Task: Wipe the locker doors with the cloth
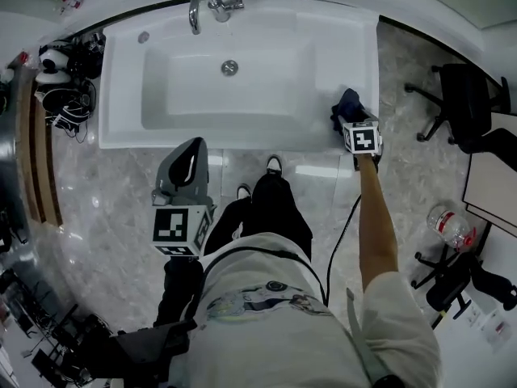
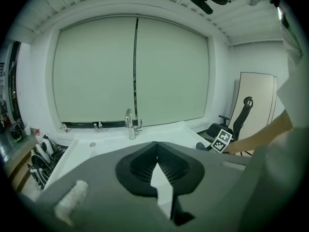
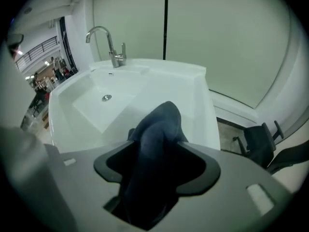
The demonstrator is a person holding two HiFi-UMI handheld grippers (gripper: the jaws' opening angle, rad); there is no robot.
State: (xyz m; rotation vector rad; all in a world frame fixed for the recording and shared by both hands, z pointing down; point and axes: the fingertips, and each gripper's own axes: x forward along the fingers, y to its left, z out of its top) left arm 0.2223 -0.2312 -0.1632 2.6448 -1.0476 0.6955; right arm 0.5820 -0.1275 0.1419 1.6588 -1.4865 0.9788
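Stood facing the white sink (image 1: 121,95), shoes (image 1: 275,165) just short of its front edge. Held the right gripper (image 1: 353,121) out at the sink's front right corner, jaws spread wide. Had the dark blue cloth (image 3: 159,124) lying in the gap between those jaws, not pinched, bunched over the rim at that corner and close to the drop-off along the sink's right edge. Held the left gripper (image 2: 155,146) nearer the body, off the sink's front edge toward its left half, jaws closed tip to tip with nothing in them. Found the basin bare apart from the drain (image 1: 230,68) at its middle and the tap (image 1: 206,5) on the back rim. Saw open marble floor (image 1: 105,208) along the sink's front. Noted tighter room at the sides: dark office chairs (image 1: 464,103) and a plastic bottle (image 1: 451,225) off the sink's right, and a cluttered shelf (image 1: 60,79) hard against its left end.
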